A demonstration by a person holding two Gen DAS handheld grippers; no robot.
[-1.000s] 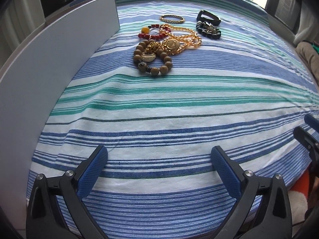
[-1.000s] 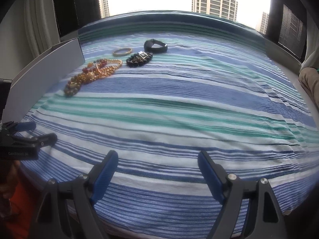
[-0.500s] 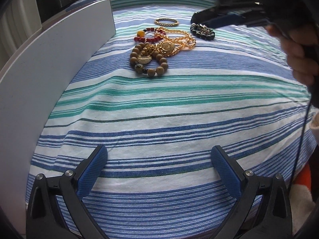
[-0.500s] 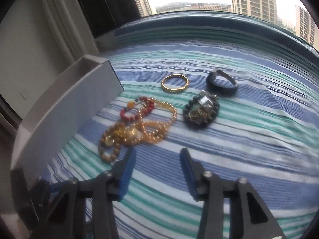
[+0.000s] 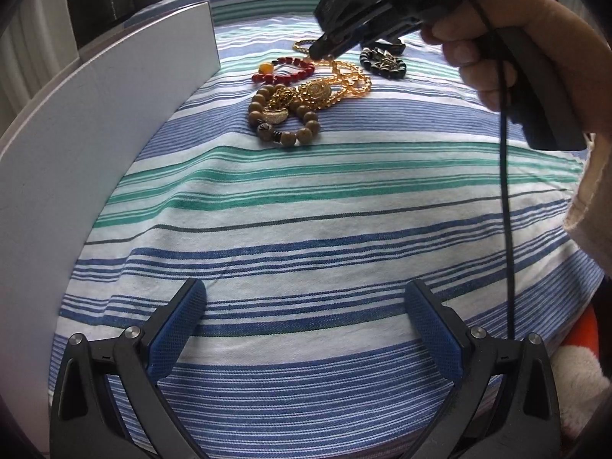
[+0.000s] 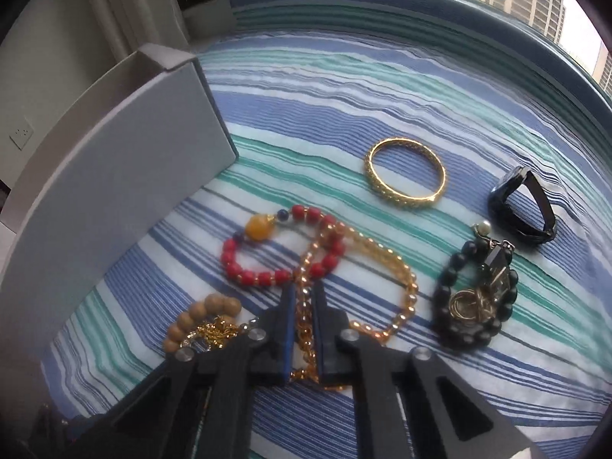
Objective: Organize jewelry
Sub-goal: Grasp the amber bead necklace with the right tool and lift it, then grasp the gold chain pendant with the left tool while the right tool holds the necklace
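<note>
6 pieces: all are lying on the striped cloth [image 6: 420, 88]; none is seen stored.
Right gripper [image 6: 304, 329]: being held pinched on the amber-gold bead chain [image 6: 397, 264].
Left gripper [image 5: 306, 329]: being held wide, empty.
Grey open box [image 6: 114, 176]: interior is not being shown.

Right tongs [image 6: 304, 306] pinched tight, angled downward; left tongs [image 5: 306, 329] spread wide.

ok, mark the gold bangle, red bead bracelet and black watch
gold bangle [image 6: 406, 197], right wrist view, near side of the band
red bead bracelet [image 6: 244, 276], right wrist view, lower-left beads
black watch [image 6: 545, 210], right wrist view, strap
</note>
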